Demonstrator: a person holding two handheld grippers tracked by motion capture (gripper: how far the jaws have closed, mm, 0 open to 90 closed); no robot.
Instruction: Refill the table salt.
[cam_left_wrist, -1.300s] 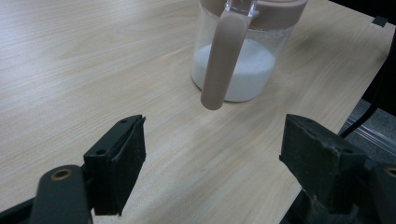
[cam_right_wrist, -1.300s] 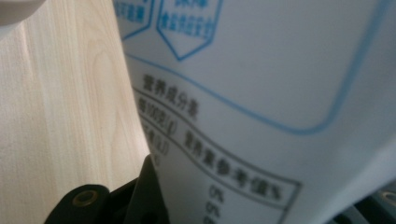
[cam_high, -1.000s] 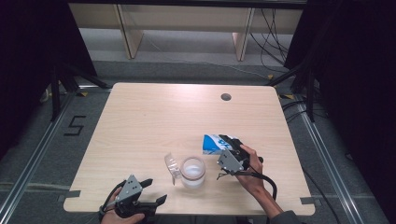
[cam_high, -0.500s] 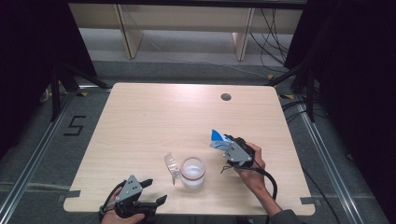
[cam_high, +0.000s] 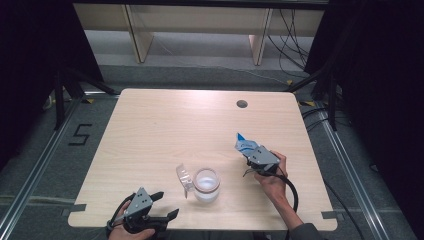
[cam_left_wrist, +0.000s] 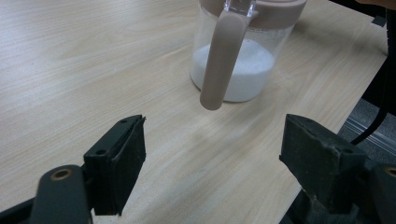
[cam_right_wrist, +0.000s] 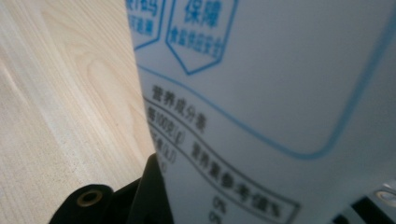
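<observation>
Blue-and-white, the bag (cam_high: 244, 144) is sticking out past the front of the right gripper (cam_high: 254, 153), whose jaws are clamping it over the table (cam_high: 165, 125) right of the jar (cam_high: 206, 184), while the left gripper (cam_high: 165, 205) is gaping, unloaded, at the near edge.

The jar (cam_high: 206, 184) stands on the table (cam_high: 165, 130), the packet (cam_high: 245, 145) to its right.
</observation>
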